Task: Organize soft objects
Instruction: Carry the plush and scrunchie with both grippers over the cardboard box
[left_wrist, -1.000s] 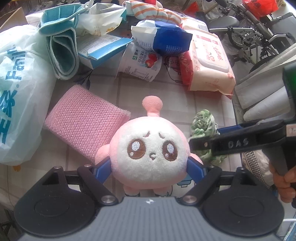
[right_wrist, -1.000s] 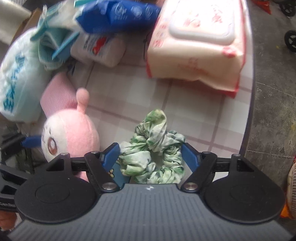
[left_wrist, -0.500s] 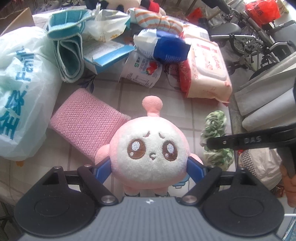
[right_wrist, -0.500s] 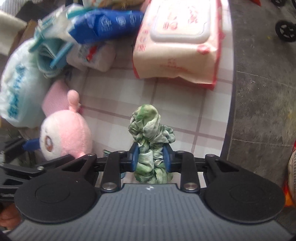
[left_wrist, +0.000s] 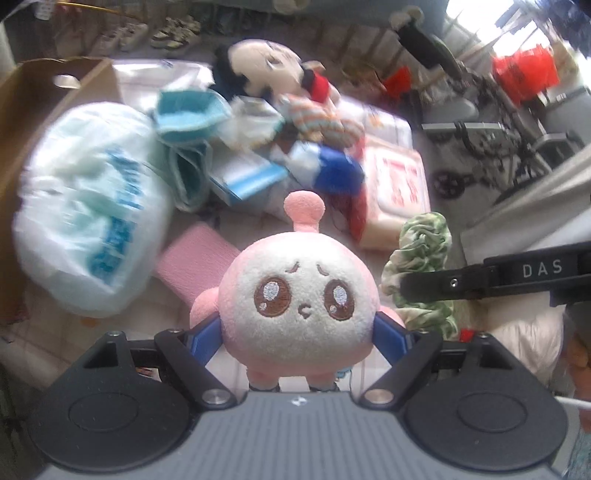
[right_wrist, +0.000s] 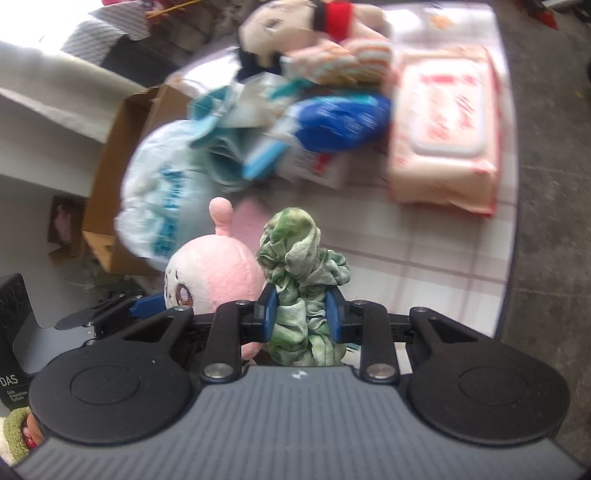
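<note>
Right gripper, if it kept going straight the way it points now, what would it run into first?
Probably the bare checked tablecloth. The right gripper is shut on the green scrunchie, which leads the way, and ahead of it lies open cloth, short of the wipes pack. Depth is hard to judge in this view.

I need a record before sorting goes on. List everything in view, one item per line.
pink plush toy: 1, pink and white, between the left gripper's pads
scrunchie: 1, green and white, pinched in the right gripper
wet wipes pack: 1, pale pink with red print, far right on the table
plastic bag: 1, white with blue print, left
pink cloth: 1, pink, behind the plush toy
blue packet: 1, blue, in the pile
doll: 1, black hair, red collar, at the back
cardboard box: 1, brown, left of the table
table: 1, checked cover
left gripper: 1, black, blue pads
right gripper: 1, black, blue pads
</note>
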